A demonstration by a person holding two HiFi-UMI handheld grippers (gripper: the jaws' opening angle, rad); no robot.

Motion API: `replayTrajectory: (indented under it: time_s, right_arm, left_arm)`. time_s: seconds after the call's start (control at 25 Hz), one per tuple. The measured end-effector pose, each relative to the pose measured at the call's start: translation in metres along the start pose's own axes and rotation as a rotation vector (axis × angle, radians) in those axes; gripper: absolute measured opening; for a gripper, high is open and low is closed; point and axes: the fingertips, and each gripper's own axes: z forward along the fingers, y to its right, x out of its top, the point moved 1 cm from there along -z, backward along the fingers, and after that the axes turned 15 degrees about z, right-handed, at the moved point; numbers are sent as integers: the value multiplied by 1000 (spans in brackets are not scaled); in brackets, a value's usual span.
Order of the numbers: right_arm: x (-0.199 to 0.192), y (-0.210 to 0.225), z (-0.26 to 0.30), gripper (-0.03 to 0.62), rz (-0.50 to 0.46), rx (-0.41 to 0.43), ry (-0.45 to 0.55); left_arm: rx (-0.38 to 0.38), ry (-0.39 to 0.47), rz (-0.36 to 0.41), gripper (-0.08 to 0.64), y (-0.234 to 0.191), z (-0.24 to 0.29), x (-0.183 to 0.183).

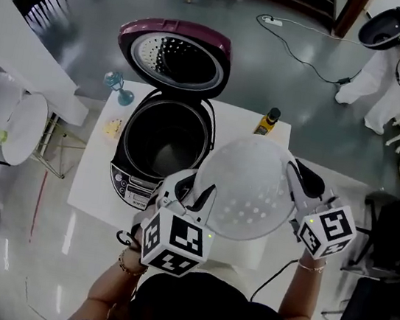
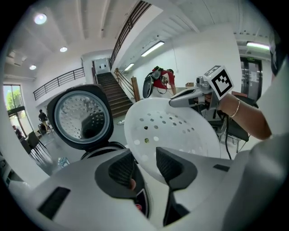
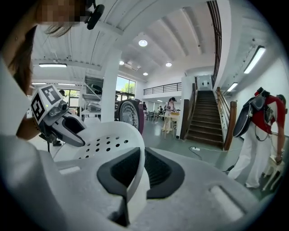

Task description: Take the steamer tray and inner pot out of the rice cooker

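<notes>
My right gripper [image 3: 141,169] clamps the steamer tray [image 1: 247,192] by its rim; my left gripper [image 2: 143,164] has its jaws apart around the opposite edge. The tray hangs over the table's [image 1: 91,193] near edge, beside the rice cooker [image 1: 130,181].

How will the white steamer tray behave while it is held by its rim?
Probably light and stiff: the steamer tray shows no sag though the right gripper pinches just its thin rim. Its smooth surface looks slippery, so it may pivot or slip.
</notes>
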Motion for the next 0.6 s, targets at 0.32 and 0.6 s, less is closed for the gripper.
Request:
replayTrajectory:
  time_s: [0.32, 0.6]
  right_arm:
    - [-70, 51, 5, 37, 49, 90, -195]
    - [-150, 98, 49, 37, 36, 180, -363]
  left_arm:
    - [-19, -153, -86, 163, 75, 51, -22]
    - [-38, -267, -244, 163, 119, 124, -63]
